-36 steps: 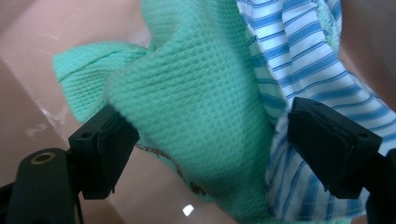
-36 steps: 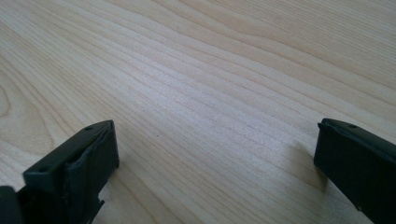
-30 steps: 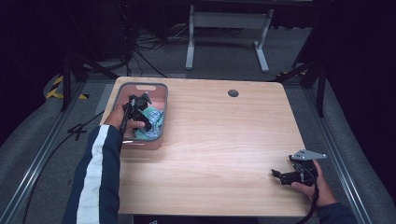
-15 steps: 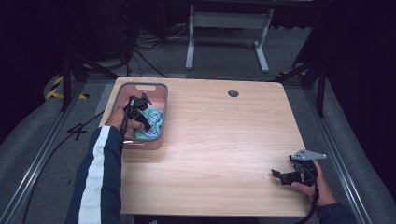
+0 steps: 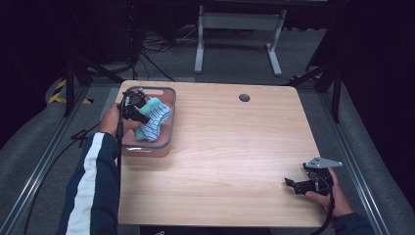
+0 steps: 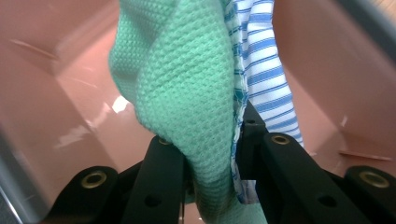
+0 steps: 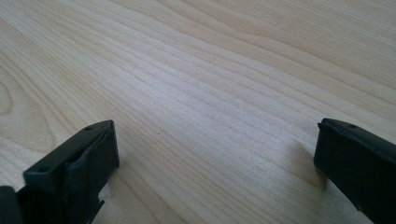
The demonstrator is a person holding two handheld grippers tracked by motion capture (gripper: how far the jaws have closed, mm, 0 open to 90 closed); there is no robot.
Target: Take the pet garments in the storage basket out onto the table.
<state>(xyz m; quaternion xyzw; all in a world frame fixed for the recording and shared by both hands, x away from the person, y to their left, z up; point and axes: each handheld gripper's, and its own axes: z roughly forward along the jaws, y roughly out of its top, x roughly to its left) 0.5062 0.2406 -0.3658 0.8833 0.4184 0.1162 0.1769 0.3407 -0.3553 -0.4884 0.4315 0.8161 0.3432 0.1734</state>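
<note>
Pale wood grain ran across the table (image 5: 230, 147), which stood on grey carpet with dark stands and cables behind it, and a small dark grommet (image 5: 244, 97) sat near its far edge. At the far left corner rested a pink translucent bin (image 5: 166, 139), and over it hung the left gripper (image 5: 139, 110), its jaws pinched on cloth. The left gripper view made the grasp plain: a green waffle-knit cloth (image 6: 187, 93) was squeezed between the two black jaws, and a blue-and-white striped cloth (image 6: 266, 79) lay against it on one side, seemingly caught in the same pinch, with the pink walls of the bin all around. From above, both cloths (image 5: 152, 120) appeared bunched just at the gripper's tip, within the bin's outline and perhaps partly raised off its floor, though how high could not be told. The right gripper (image 5: 293, 185) rested low at the near right corner of the table, well apart from the bin, its jaws spread wide with nothing but bare wood between them. The step in hand looked like drawing cloth out of the bin. The next move would probably call for a straight lift clear of the rim, a firm pinch so that neither cloth slipped, and then a carry toward open tabletop, where the idle right gripper could help to separate the two.
</note>
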